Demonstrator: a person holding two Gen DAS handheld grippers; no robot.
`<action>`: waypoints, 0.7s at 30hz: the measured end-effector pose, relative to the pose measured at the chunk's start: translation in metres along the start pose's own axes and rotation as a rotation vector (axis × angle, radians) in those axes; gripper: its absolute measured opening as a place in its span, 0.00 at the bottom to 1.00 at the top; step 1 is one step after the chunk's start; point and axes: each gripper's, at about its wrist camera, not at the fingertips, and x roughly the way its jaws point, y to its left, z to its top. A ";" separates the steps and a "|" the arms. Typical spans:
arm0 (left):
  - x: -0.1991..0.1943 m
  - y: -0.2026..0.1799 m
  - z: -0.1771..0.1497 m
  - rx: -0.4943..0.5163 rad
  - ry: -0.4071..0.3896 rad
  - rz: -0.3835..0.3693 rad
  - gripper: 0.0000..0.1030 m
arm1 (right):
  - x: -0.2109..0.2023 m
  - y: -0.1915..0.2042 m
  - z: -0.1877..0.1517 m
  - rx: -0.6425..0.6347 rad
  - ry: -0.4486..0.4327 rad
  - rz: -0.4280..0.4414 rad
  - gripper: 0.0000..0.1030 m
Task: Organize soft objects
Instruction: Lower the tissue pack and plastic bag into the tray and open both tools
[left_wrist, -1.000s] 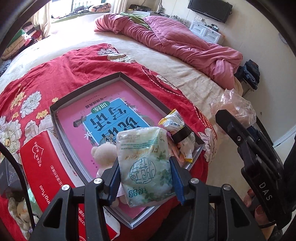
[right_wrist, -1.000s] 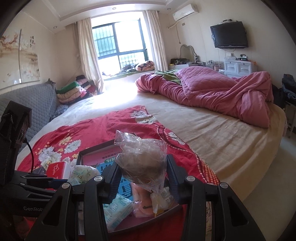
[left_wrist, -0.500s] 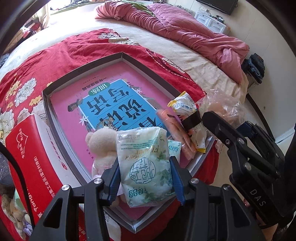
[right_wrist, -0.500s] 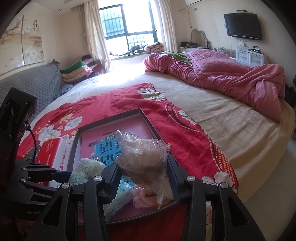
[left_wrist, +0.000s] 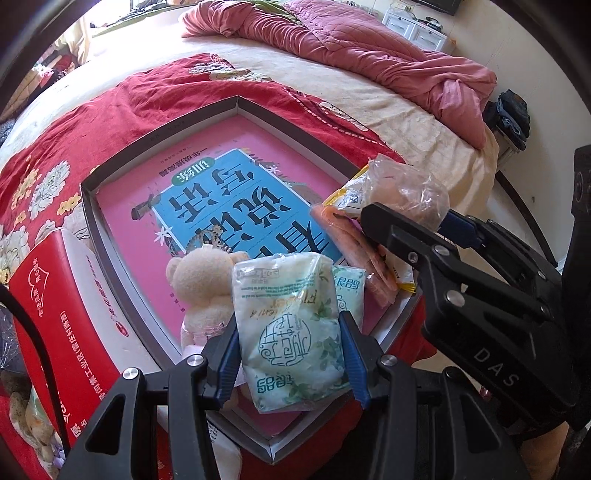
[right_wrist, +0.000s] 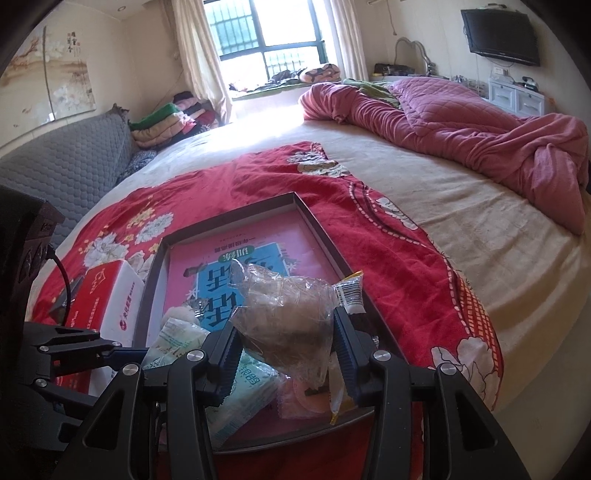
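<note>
Tissue pack (left_wrist: 291, 328), soft pale-green plastic, clamped in left hand-held gripper (left_wrist: 290, 354); crinkled clear bag (right_wrist: 288, 325) clamped in right hand-held gripper (right_wrist: 290, 356), above shallow rectangular tray (left_wrist: 155, 136).

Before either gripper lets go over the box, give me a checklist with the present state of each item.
1. Left gripper holds the green tissue pack between both pads: ok.
2. Right gripper holds the clear plastic bag between both pads: ok.
3. Both loads are over the grey box, inside its rim: ok.
4. Bare book cover left in the box for dropping: ok, far half is uncovered.
5. Near corner uncrowded: not ok; plush bear, second tissue pack and pink packet lie there.
6. What the bag contains: cannot tell.
</note>
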 end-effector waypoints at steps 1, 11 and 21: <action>0.001 0.000 0.000 0.000 0.002 -0.002 0.48 | 0.001 0.000 0.000 0.000 0.002 0.004 0.47; 0.003 -0.003 0.001 0.006 0.010 0.013 0.48 | 0.011 0.001 -0.002 0.041 0.036 0.041 0.49; 0.005 -0.001 0.004 -0.011 0.019 0.016 0.49 | 0.008 0.000 -0.003 0.083 0.022 0.068 0.64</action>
